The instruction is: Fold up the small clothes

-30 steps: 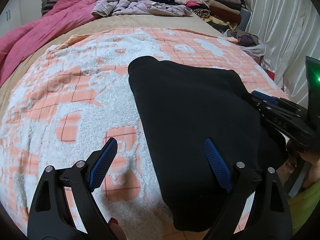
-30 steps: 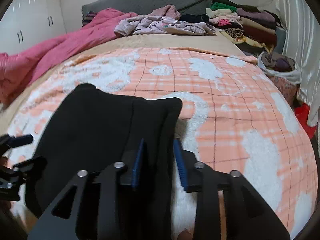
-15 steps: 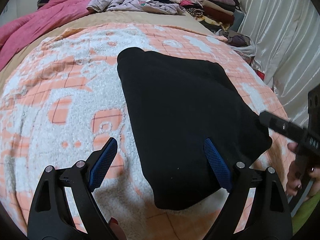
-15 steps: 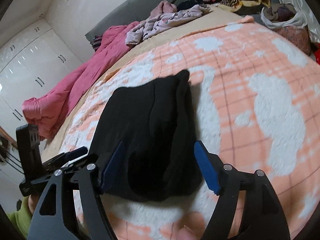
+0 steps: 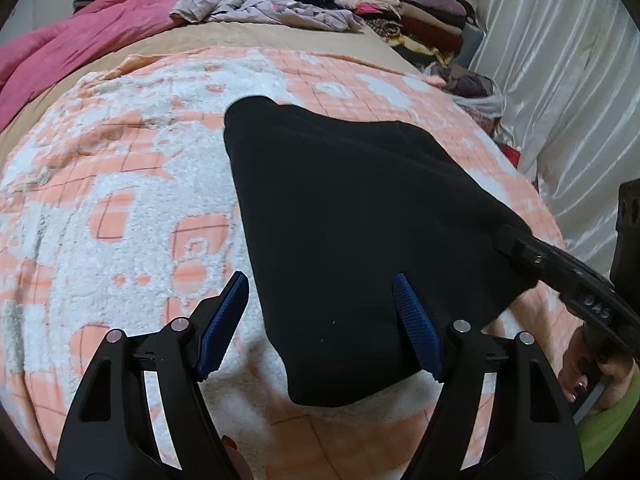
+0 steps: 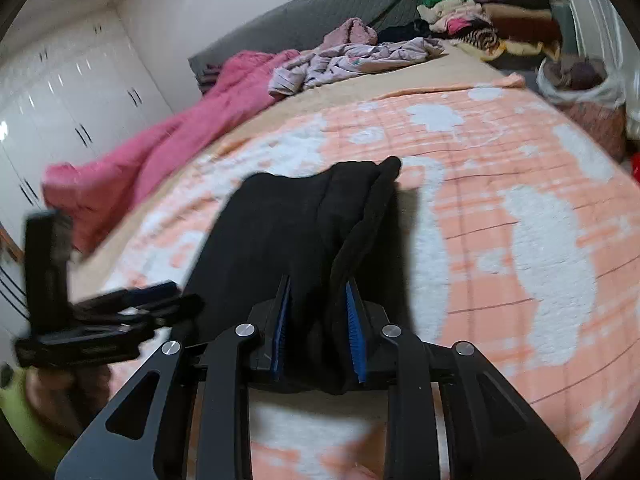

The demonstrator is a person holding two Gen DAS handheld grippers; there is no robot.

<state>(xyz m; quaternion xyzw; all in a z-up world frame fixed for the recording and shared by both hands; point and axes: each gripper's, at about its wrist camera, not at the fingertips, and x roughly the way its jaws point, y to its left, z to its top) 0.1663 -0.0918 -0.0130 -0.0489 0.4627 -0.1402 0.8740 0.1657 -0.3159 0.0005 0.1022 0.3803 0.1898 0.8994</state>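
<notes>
A black folded garment (image 5: pixel 360 220) lies on the orange-and-white fleece blanket (image 5: pixel 120 200). My left gripper (image 5: pixel 320 284) hovers over its near-left corner, jaws wide and closing, pads clear of the cloth. In the right wrist view the garment (image 6: pixel 288 232) has its right edge lifted and bunched between the blue pads of my right gripper (image 6: pixel 318 286), whose jaws are closing on it. The right gripper (image 5: pixel 520 248) also shows at the garment's right corner in the left wrist view. The left gripper (image 6: pixel 160 292) appears blurred at the left in the right wrist view.
A pink duvet (image 5: pixel 80 40) lies along the bed's far left. A crumpled lilac garment (image 5: pixel 272 8) and a stack of folded clothes (image 5: pixel 400 12) sit at the headboard. A bag of clothes (image 6: pixel 580 84) and white curtain (image 5: pixel 560 80) are at the right, white wardrobes (image 6: pixel 60 100) at the left.
The right gripper opened wide, then closed on the garment's right edge, which now stands lifted. The left gripper's jaws have narrowed a little, and the view has shifted slightly.
</notes>
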